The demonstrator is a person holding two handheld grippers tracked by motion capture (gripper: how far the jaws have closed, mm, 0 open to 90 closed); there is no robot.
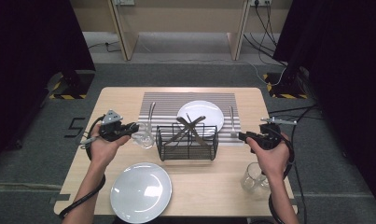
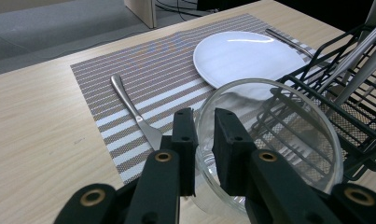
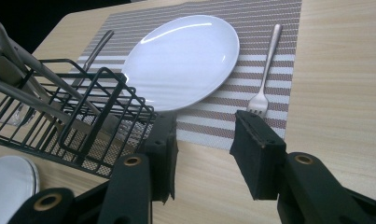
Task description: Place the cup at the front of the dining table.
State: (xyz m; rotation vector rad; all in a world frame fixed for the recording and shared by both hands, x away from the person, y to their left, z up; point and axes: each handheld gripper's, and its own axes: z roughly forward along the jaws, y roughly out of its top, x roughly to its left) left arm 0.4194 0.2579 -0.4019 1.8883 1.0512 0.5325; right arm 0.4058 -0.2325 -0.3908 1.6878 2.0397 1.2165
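1. High view: table setting in progress. Left gripper (image 1: 140, 127) sits at the left edge of the striped placemat (image 1: 167, 100), jaws pinched on the rim of a clear glass (image 1: 145, 136) that stands just left of the black wire caddy (image 1: 187, 142). Right gripper (image 1: 242, 136) is at the mat's right edge, just below the fork (image 1: 232, 120), gripping nothing. A white plate (image 1: 200, 115) is on the mat behind the caddy; a knife (image 1: 151, 115) lies on the mat left of it. A second plate (image 1: 141, 192) and a second glass (image 1: 254, 179) wait on bare table near the front edge.

2. Left gripper view: jaws nearly pressed together with the glass (image 2: 269, 144) wall clamped between them, one jaw inside the rim, one outside. Glass looks tilted toward the camera; can't tell whether its base is on the table. Knife (image 2: 134, 112) lies just beyond it, caddy (image 2: 344, 112) close on the right.

3. Right gripper view: jaws spread, empty, fork (image 3: 267, 70) tines just past the right jaw tip. Plate (image 3: 185, 58) left of the fork, caddy (image 3: 64, 112) with cutlery further left.

4. Judgement: step in hand is placing the glass for this setting. Next move needs it set upright clear of the knife and caddy, then a clean release: rim grip is thin, so slip or tipping is the risk.
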